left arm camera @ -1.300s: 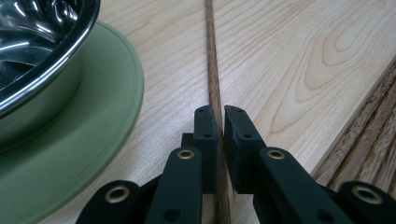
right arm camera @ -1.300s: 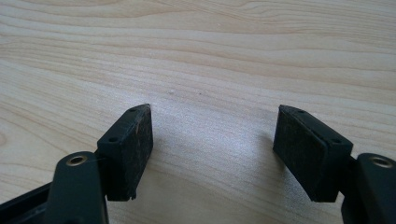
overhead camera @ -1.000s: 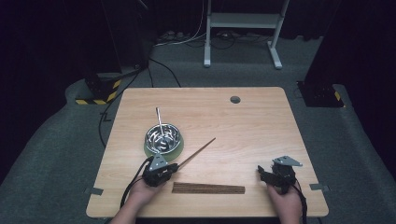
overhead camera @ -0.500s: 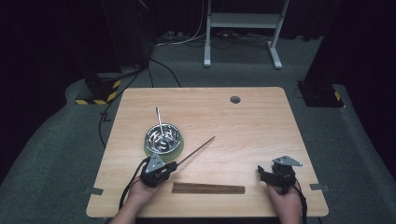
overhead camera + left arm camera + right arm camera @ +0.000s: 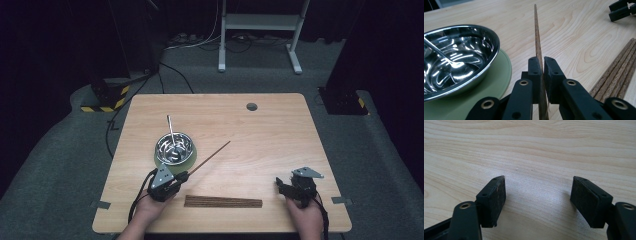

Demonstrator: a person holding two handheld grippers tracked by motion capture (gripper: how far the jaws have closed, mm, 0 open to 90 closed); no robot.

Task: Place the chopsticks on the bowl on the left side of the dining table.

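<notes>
My left gripper (image 5: 182, 176) sits at the table's front left, shut on one dark wooden chopstick (image 5: 210, 157) that slants up and to the right. In the left gripper view the jaws (image 5: 542, 61) pinch that chopstick (image 5: 537, 32) near its lower end. A flat bundle of several chopsticks (image 5: 223, 201) lies by the front edge, seen as a chopstick bundle (image 5: 616, 72) at the right. A steel bowl (image 5: 173, 146) holding a metal utensil (image 5: 170, 128) stands on a green mat (image 5: 192, 156). My right gripper (image 5: 279, 184) rests at the front right, open (image 5: 539, 187), with bare wood between its pads.
The wooden table (image 5: 270, 130) has a round cable hole (image 5: 251, 106) at the back right. A white frame stand (image 5: 260, 22) and cables lie on the floor behind. The other gripper (image 5: 621, 10) appears far off in the left gripper view.
</notes>
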